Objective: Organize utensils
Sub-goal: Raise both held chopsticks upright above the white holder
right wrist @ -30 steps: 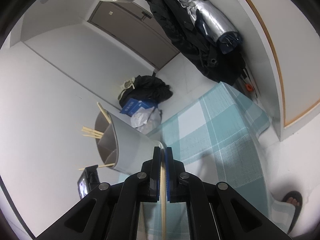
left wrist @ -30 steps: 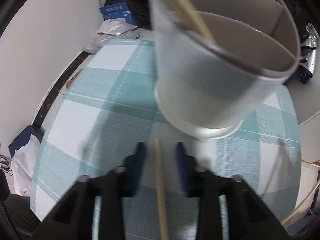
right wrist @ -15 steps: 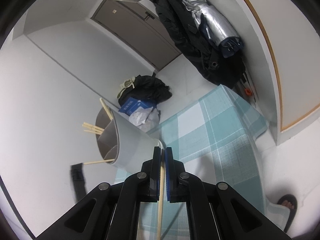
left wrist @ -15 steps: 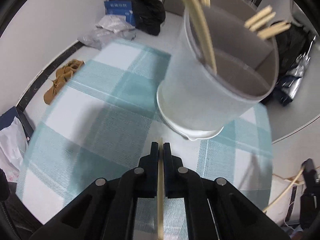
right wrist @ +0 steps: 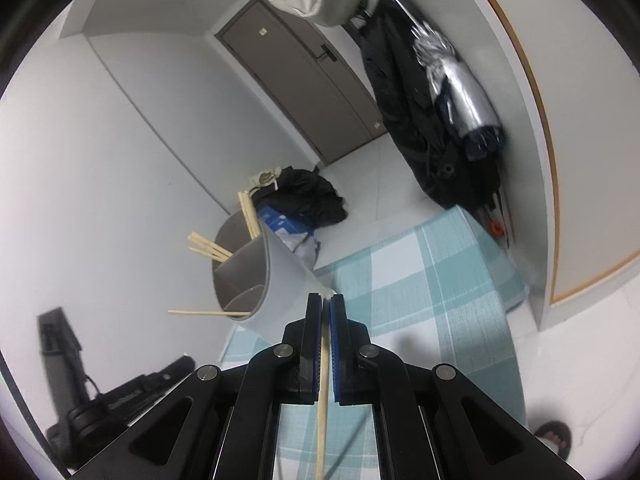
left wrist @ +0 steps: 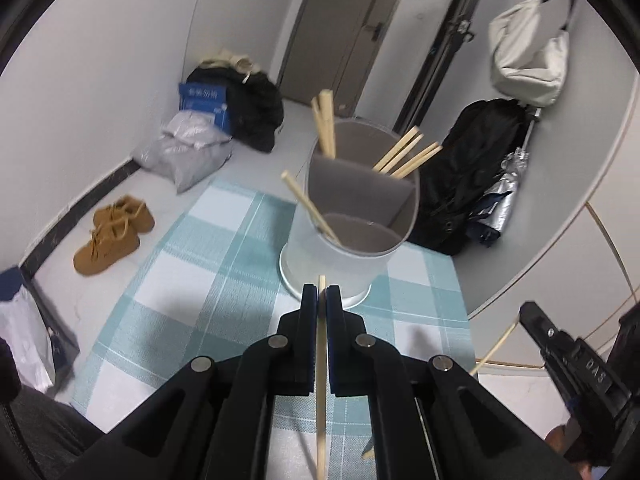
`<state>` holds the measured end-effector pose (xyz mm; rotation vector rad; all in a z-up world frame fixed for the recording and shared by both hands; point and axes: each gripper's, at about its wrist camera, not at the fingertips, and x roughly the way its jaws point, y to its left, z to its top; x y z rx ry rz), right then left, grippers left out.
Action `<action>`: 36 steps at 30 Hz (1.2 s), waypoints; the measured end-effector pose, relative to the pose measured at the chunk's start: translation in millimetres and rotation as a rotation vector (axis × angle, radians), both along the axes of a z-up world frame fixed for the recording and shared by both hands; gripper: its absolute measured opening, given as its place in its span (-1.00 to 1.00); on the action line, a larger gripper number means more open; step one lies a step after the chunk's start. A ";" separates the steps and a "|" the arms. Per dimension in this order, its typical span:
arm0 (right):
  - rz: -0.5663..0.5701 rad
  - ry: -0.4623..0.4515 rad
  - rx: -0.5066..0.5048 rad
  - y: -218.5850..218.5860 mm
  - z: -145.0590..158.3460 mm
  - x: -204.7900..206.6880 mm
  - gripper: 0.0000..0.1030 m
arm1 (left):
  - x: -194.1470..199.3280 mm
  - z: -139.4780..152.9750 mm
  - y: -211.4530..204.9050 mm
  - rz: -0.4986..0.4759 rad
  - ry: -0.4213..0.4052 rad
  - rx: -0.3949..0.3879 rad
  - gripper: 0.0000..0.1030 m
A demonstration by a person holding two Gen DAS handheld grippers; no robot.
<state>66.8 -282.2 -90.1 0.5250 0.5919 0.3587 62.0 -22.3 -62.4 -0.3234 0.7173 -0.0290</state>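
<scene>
"DAS" on right tongs (left wrist: 576, 364)

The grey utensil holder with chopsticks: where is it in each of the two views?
Left wrist view: utensil holder stands upright at centre, just beyond the tool tips.
Right wrist view: utensil holder appears left of centre, tilted in the picture.
Shared landmark: the blue box on the floor behind it.

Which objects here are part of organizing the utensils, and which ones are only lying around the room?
Part of the job:
- left gripper, shut on a chopstick
- right gripper, shut on another chopstick
- divided holder with chopsticks in it

Lying about:
- brown shoes
- blue box
- hanging coats
</scene>
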 end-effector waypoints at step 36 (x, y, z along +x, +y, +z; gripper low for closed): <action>0.178 -0.168 -0.212 91.8 71.0 -19.8 -0.94 | -1.7 72.7 -7.0 -0.154 -0.030 0.087 -1.00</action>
